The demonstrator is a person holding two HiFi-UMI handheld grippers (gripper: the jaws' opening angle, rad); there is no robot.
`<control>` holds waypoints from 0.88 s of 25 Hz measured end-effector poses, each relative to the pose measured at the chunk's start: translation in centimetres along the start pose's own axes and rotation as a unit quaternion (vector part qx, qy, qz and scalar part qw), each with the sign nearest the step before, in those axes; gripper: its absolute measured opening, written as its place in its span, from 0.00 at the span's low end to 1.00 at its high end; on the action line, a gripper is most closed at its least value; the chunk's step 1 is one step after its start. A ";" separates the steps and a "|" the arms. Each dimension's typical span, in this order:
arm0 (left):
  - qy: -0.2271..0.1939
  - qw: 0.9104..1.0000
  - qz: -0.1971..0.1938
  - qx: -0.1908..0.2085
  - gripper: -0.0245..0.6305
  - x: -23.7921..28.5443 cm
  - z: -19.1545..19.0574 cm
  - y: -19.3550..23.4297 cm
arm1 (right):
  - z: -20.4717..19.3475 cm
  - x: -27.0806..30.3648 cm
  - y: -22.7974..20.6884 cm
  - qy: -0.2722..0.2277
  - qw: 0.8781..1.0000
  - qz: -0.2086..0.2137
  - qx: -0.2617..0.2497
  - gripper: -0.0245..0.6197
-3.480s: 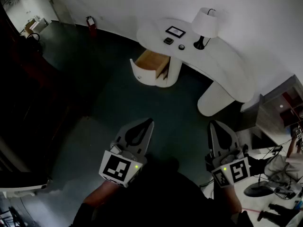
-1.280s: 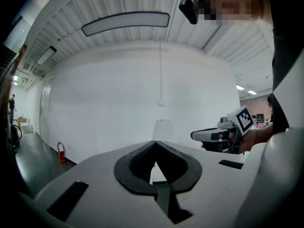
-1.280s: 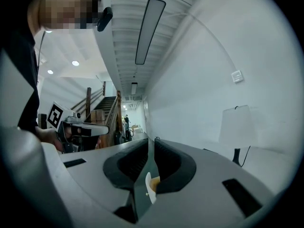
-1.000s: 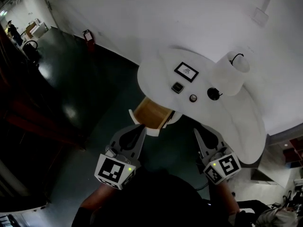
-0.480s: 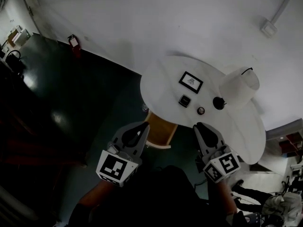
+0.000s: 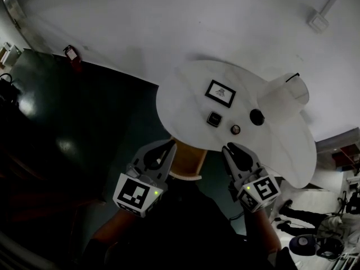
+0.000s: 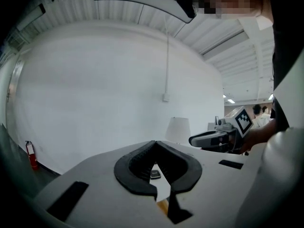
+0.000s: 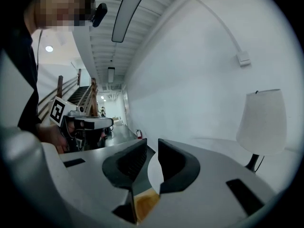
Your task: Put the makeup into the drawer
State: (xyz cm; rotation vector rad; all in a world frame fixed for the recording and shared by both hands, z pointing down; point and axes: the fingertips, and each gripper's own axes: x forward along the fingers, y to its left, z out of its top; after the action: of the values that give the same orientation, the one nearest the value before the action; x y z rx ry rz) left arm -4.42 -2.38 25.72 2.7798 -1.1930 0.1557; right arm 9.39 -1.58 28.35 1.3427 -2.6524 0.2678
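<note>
A small dark square compact [image 6: 214, 119] and a small round case [image 6: 235, 129] lie on the white curved desk [image 6: 174, 97]. Under the desk's near edge a drawer [image 6: 185, 161] stands open, showing its wooden inside. My left gripper [image 6: 167, 147] is shut and empty, its tip over the drawer's left side. In the left gripper view the compact [image 7: 155, 174] shows through the left gripper [image 7: 155, 144]. My right gripper [image 6: 226, 149] hangs at the desk's edge just short of the round case. In its own view the right gripper [image 8: 152, 144] shows only a thin slit between the pads, nothing in it.
A table lamp with a white shade [image 6: 284, 97] and a dark base [image 6: 257, 116] stands at the desk's right. A framed picture [image 6: 219, 93] lies behind the compact. White wall rises behind the desk. Dark floor spreads left, with a fire extinguisher [image 6: 70, 52].
Both grippers have come forward up to the desk, so the desk and open drawer now lie right at their tips. Neither has taken hold of anything.
</note>
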 end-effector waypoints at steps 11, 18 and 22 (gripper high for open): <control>0.039 0.999 -0.008 -0.010 0.05 6.6 -1.4 1.0 | -3.4 4.3 -6.1 0.062 0.998 0.022 0.006 0.29; 0.048 0.999 -0.007 -0.012 0.05 9.3 -2.6 1.9 | -7.1 7.1 -8.6 0.124 0.991 0.041 -0.008 0.35; 0.053 0.998 -0.010 -0.018 0.05 10.9 -3.7 2.2 | -9.2 8.9 -10.0 0.156 0.986 0.051 -0.018 0.38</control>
State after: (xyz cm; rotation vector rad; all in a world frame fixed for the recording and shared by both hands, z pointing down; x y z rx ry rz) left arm 1.25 -11.13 30.98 2.7129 -1.1318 0.2733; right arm 12.80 -12.21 40.09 1.0560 -2.4510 0.4039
